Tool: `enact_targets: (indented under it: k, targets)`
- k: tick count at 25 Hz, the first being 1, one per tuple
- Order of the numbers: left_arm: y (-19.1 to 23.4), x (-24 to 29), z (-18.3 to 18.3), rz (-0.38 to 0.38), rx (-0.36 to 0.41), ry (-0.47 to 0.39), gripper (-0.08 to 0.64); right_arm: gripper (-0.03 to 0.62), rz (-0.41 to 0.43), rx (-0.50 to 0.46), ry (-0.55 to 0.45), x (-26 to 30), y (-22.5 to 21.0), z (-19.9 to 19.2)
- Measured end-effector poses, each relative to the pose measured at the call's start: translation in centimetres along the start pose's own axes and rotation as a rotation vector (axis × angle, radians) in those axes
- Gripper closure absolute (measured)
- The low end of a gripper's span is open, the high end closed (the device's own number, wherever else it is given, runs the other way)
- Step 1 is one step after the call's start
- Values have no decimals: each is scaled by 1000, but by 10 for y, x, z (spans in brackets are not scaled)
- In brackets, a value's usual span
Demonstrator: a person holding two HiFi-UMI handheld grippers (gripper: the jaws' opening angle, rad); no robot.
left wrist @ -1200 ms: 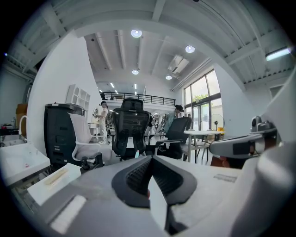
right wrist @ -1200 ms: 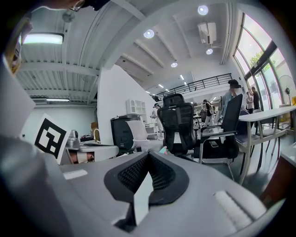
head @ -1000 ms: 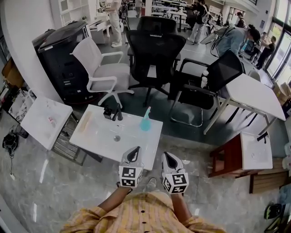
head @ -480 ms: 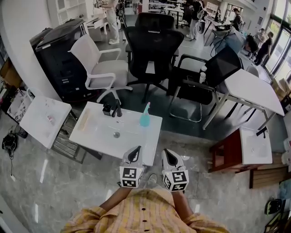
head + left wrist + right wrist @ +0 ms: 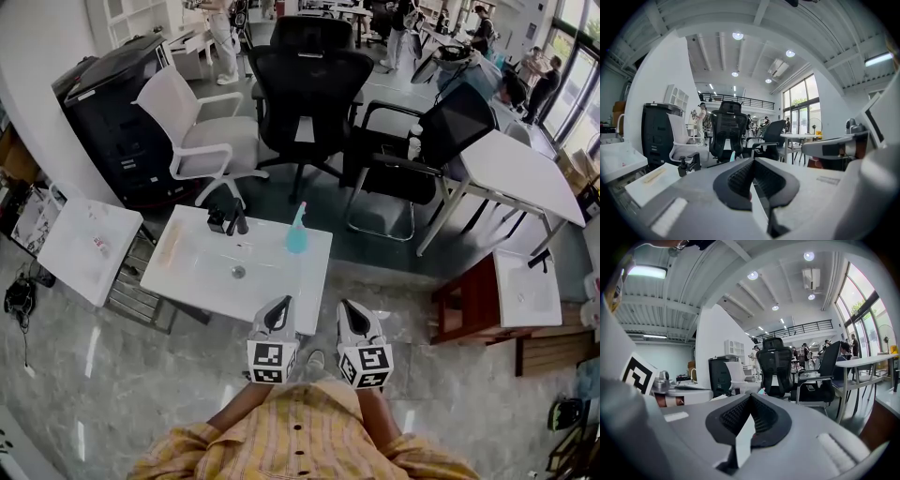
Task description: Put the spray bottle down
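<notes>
Spray bottle (image 5: 297,232): teal, upright on the white table (image 5: 202,286), near its far edge and toward the right-hand end. Nothing touches it.
Bottle in the gripper views: only the tip shows above each gripper's own body, in the left gripper view (image 5: 732,156) and in the right gripper view (image 5: 761,390).
Left gripper (image 5: 277,309): jaws together, tips meeting, nothing between them (image 5: 752,163). It hangs at the table's near edge, well apart from the bottle.
Right gripper (image 5: 349,312): jaws brought together at the tips, holding nothing (image 5: 750,398). It is just beside the left one, over the floor off the table's near right corner.
Pose of both: side by side, marker cubes toward the person, tips toward the table, roughly level.
Other items on the table: black clamp-like piece (image 5: 228,219) at the far edge, left of the bottle. A pale strip (image 5: 171,246) lies near the left end. A small round grey thing (image 5: 238,272) sits mid-table; I cannot tell what it is.
Beyond the table: black office chair (image 5: 309,84) and white chair (image 5: 202,131).
Person: yellow checked shirt (image 5: 300,441) at the bottom of the head view.
</notes>
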State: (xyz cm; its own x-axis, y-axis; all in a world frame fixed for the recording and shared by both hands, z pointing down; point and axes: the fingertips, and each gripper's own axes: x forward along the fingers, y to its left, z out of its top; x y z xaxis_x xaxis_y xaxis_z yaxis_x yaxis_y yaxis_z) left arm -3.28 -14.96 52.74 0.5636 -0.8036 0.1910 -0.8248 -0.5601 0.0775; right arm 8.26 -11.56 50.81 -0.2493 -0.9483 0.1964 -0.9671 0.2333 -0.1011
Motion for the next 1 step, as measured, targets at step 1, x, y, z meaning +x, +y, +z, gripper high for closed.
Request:
enact_targets:
  k: [1]
  targets:
    - [0, 1, 0, 0, 1, -2, 561, 594, -4, 1, -1, 0, -1, 0]
